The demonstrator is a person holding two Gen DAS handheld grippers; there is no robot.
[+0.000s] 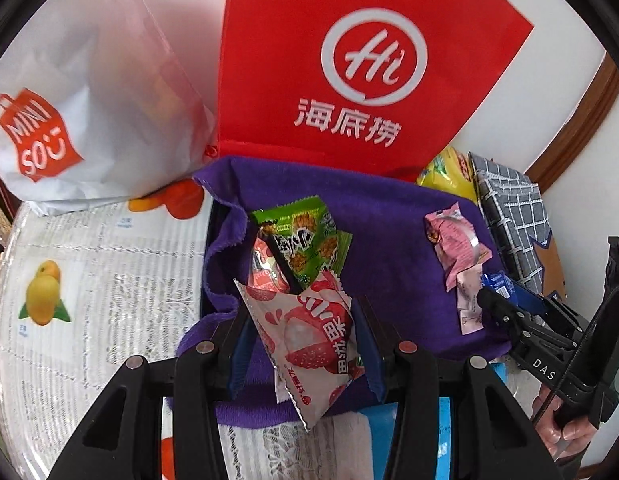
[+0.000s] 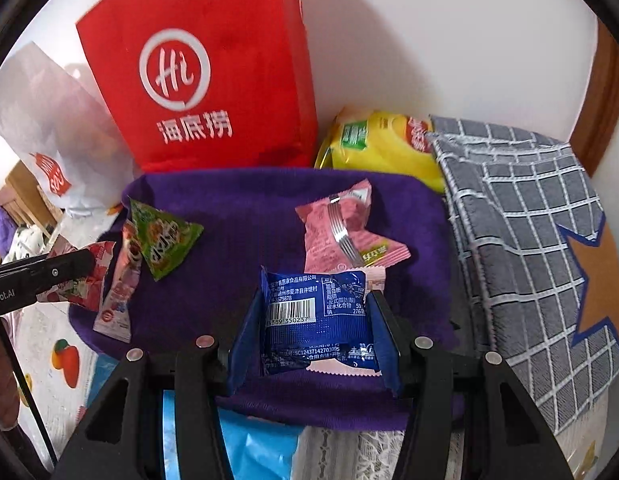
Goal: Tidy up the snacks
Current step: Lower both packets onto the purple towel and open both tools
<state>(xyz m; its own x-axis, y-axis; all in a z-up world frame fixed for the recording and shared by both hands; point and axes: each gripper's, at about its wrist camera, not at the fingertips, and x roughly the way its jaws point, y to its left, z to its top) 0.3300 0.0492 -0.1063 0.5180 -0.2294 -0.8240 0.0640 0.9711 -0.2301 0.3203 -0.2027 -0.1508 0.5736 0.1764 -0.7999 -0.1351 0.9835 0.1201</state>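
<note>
Left gripper (image 1: pixel 305 344): we see its jaws closed on a white-and-pink lychee-print snack packet (image 1: pixel 309 336), held over the near edge of the cloth.
Right gripper (image 2: pixel 315 336): we see its jaws clamped on a dark blue foil snack packet (image 2: pixel 315 316), barcode side up, with a pale pink wrapper (image 2: pixel 341 370) peeking from under it.
Purple fleece cloth (image 2: pixel 237 216): spread on the surface, carrying the loose snacks.
Green triangular snack packet (image 2: pixel 163 238): we place it at 10 o'clock from the right gripper, lying on the cloth beside red-and-white packets (image 2: pixel 121 296).
Pink crinkled snack packet (image 2: pixel 341 232): at 12 o'clock from the blue packet, just beyond it.
Red fabric bag with white logo (image 2: pixel 213 76): upright behind the cloth, at 11 o'clock.
White paper bag with orange logo (image 1: pixel 89 92): left of the red bag.
Yellow crisp bag (image 2: pixel 385 144): at 1 o'clock, beside a grey checked fabric box (image 2: pixel 517 208).
</note>
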